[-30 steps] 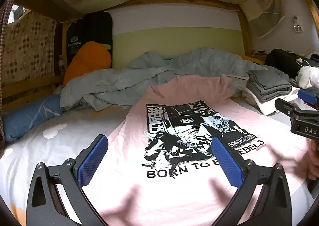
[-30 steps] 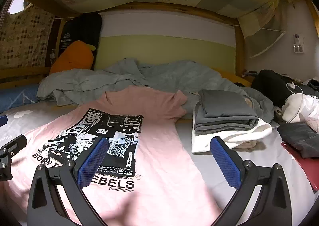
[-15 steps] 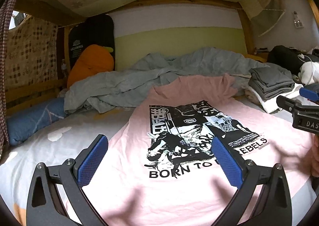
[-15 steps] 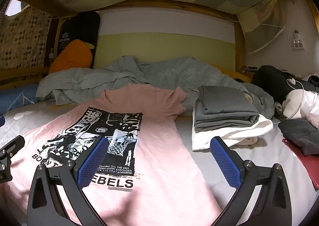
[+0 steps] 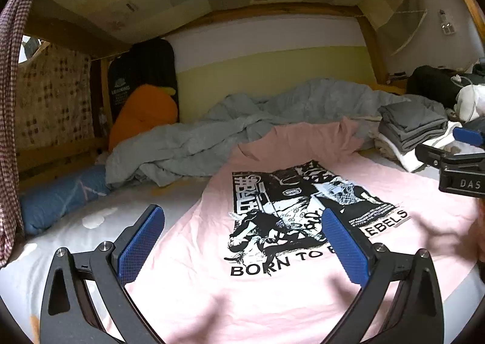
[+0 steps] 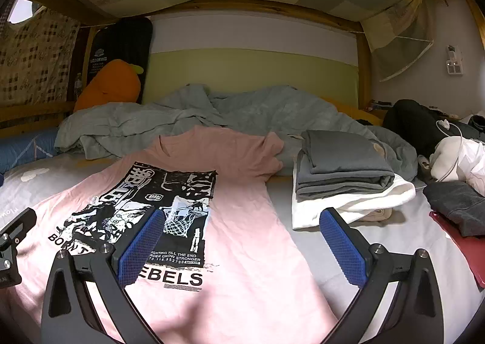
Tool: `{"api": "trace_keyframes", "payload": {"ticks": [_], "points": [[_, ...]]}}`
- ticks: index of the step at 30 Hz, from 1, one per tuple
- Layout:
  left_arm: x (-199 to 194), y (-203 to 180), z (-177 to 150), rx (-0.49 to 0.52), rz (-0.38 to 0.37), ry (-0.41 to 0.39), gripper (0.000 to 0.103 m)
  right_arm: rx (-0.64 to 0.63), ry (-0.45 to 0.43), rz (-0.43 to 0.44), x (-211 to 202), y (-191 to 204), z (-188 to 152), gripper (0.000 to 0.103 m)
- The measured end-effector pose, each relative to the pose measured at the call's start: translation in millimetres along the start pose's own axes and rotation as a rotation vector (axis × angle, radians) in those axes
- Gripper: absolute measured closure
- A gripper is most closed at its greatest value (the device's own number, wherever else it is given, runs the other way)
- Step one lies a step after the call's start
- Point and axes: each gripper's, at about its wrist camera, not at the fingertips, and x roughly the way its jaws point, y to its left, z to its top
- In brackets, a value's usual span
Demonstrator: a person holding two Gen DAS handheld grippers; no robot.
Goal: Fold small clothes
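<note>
A pink T-shirt [image 5: 212, 222] with a black-and-white print lies spread flat, print up, on the white bed sheet; the right wrist view shows the pink T-shirt [image 6: 251, 241] too. My left gripper [image 5: 242, 238] hovers open above the shirt's lower left part, nothing between its blue pads. My right gripper [image 6: 239, 241] is open over the shirt's right edge, also empty. The right gripper [image 5: 454, 159] shows at the right edge of the left wrist view, and the left gripper's body [image 6: 13, 241] at the left edge of the right wrist view.
A stack of folded grey and white clothes [image 6: 342, 174] sits right of the shirt. A crumpled grey-green duvet [image 5: 242, 128] lies behind it, with an orange plush [image 5: 142, 113] and a blue bolster [image 5: 57, 201] at left. Dark and white clothes [image 6: 454, 156] pile at far right.
Both grippers have drifted slightly back and up from the shirt, so the print sits a little farther away. Both stay open and empty.
</note>
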Motion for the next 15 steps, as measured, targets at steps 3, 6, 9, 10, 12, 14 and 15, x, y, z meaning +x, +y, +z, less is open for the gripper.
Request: {"api": "trace_keyframes", "payload": {"ticks": [3,6,9,10,12,14,15], "points": [[5.7,4.0,0.8,-0.018,0.0,0.024,0.0,0.015,-0.008,-0.01,-1.1,-2.0,-0.1,0.0],[7.4,12.0,0.4,-0.059,0.014,0.033,0.0,0.022,-0.002,-0.01,-0.4,-2.7,0.5,0.0],[8.7,18.4,-0.9,-0.096,0.017,0.043,0.0,0.029,0.001,-0.006,-1.0,-4.3,0.3,0.0],[10.5,19.9,-1.0,-0.104,0.019,0.051,0.0,0.031,0.001,-0.006,-1.0,-4.5,0.4,0.0],[13.0,21.0,-1.7,-0.112,0.023,0.065,0.0,0.029,0.0,-0.009,-0.8,-4.6,0.6,0.0],[12.7,22.7,-2.2,-0.123,0.03,0.065,0.0,0.029,-0.001,-0.012,-0.7,-4.8,0.7,0.0],[11.9,23.5,-2.3,-0.128,0.033,0.061,0.0,0.028,0.0,-0.012,-0.5,-4.9,0.7,0.0]]}}
